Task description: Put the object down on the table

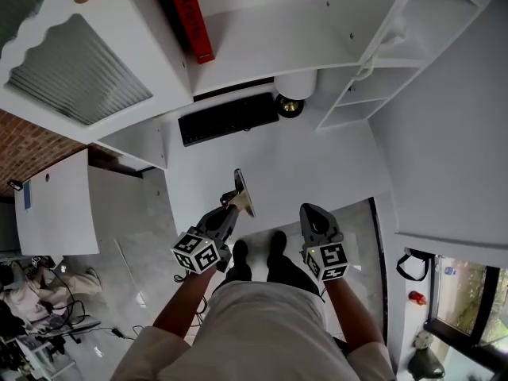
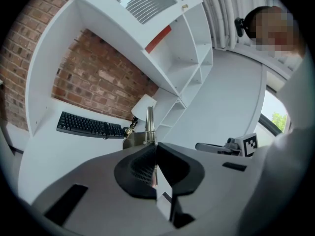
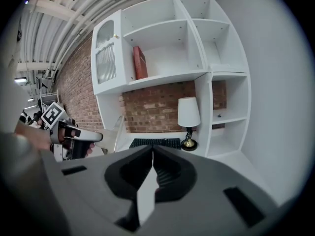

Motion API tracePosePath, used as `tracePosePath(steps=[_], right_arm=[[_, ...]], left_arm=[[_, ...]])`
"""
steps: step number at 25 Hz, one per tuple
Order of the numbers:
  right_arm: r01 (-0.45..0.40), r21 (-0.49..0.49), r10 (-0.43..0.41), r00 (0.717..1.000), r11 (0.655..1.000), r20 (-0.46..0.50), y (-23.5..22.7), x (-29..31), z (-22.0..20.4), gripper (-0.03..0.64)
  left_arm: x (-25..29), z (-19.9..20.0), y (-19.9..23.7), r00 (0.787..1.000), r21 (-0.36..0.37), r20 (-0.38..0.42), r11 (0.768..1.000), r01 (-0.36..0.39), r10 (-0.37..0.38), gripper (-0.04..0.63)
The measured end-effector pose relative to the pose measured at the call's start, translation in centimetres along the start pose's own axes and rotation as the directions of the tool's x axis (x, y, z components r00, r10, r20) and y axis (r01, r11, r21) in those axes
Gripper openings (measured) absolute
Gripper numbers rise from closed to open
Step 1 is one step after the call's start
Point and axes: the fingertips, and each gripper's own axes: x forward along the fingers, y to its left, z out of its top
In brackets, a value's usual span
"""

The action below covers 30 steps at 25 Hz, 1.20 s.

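My left gripper point(image 1: 232, 205) is shut on a thin flat metal object point(image 1: 241, 189) that sticks out beyond its tips, over the near edge of the white table point(image 1: 317, 165). In the left gripper view the object point(image 2: 149, 125) rises straight up from the closed jaws of the left gripper point(image 2: 154, 145). From the right gripper view the left gripper point(image 3: 96, 137) and the pale flat object point(image 3: 118, 130) show at the left. My right gripper point(image 1: 310, 211) hangs beside it at the table's front edge, shut with nothing between its pads, as seen on the right gripper point(image 3: 152, 149).
A black keyboard point(image 1: 228, 118) lies at the back of the table, next to a small lamp point(image 1: 292, 94) with a brass base. White shelves with a red book point(image 1: 190, 14) stand above. A brick wall point(image 3: 157, 104) is behind. The person's legs are below the table edge.
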Motion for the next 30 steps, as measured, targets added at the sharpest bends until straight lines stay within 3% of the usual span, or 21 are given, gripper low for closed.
tracePosePath(steps=[12,30], right_arm=[[-0.035,0.020,0.037,0.996,0.999,-0.079,-1.0,3.5,-3.7,0.002],[-0.128,-0.028,0.122,0.977,0.991,-0.176,-0.7,6.3,-7.2,0.002]], left_arm=[[4.9,-5.9,5.9,0.989,-0.077,-0.136,0.995,-0.069,0.058,-0.005],[9.4,-15.0,13.2,0.945,-0.190,-0.306,0.965,-0.181,0.117,-0.005]])
